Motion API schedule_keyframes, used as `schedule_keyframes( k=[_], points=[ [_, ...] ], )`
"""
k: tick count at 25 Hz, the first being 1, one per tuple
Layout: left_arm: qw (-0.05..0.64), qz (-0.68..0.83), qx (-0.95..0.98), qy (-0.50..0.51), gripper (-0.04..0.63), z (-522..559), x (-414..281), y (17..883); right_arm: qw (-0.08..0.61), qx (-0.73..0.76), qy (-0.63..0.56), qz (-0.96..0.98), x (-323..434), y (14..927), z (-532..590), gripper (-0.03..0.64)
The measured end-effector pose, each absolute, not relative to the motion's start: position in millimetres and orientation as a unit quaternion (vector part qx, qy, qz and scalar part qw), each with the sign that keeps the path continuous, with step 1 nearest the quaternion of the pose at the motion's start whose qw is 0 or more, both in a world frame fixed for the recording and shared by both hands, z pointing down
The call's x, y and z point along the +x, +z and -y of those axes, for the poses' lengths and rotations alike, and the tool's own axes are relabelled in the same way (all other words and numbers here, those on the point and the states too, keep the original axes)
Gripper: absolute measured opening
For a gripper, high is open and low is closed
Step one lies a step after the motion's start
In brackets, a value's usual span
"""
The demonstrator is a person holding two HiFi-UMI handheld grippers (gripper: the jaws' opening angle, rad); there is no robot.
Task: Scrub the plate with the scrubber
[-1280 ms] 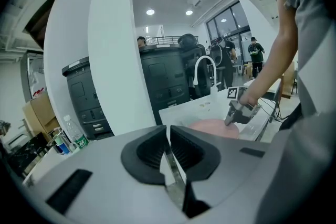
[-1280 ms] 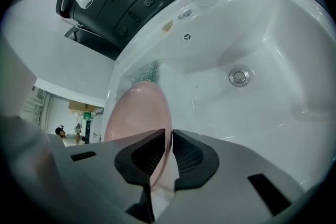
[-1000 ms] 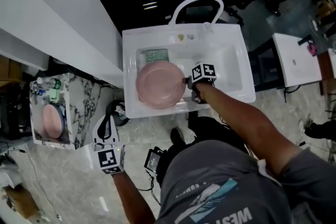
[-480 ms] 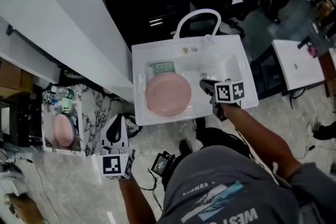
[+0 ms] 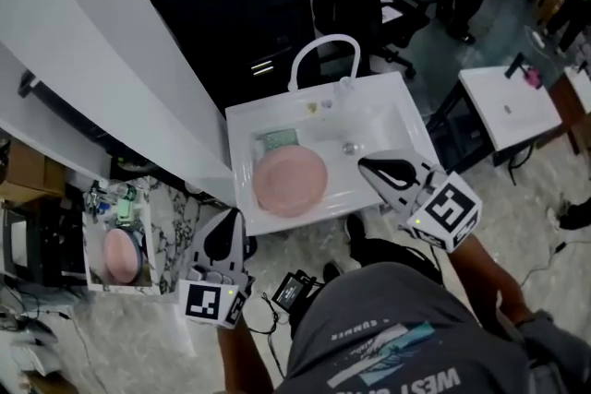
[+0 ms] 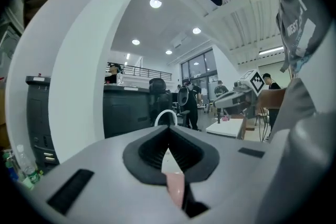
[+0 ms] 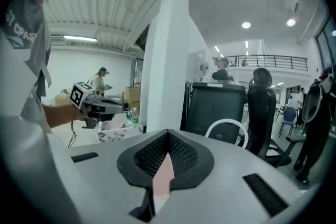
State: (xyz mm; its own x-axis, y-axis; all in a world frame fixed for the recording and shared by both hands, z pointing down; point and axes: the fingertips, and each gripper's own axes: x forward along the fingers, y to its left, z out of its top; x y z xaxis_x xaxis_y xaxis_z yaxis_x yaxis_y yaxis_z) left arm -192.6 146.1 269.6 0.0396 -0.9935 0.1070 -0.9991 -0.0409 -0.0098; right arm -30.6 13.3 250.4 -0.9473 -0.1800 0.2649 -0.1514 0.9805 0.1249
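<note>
1. The white square sink (image 5: 388, 120) sits below me.
2. The round pink plate (image 5: 290, 180) lies flat inside it.
3. My left gripper (image 5: 228, 221) and right gripper (image 5: 367, 164) are closed tight with nothing in them, away from the plate.
4. The small green scrubber (image 5: 276, 141) lies just beside the plate.
5. Scrubbing may be coming or finished; I can't tell.

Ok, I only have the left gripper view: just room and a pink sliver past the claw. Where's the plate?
Observer: The pink plate lies flat in the white sink, in its left part.
Operator: And the scrubber?
Observer: The green scrubber lies in the sink just behind the plate; neither claw touches it.
Operator: Right claw holding anything?
Observer: No, the right claw is shut and empty, near the sink's right side.
</note>
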Motion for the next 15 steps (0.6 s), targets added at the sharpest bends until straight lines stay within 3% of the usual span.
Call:
schedule_keyframes(
  k=[15],
  points=[
    [0.016, 0.632, 0.773, 0.045, 0.003, -121.1, -125.7, 248.9, 0.131, 0.138, -0.039, 0.981, 45.9, 224.5, -34.2, 0.028]
  ],
)
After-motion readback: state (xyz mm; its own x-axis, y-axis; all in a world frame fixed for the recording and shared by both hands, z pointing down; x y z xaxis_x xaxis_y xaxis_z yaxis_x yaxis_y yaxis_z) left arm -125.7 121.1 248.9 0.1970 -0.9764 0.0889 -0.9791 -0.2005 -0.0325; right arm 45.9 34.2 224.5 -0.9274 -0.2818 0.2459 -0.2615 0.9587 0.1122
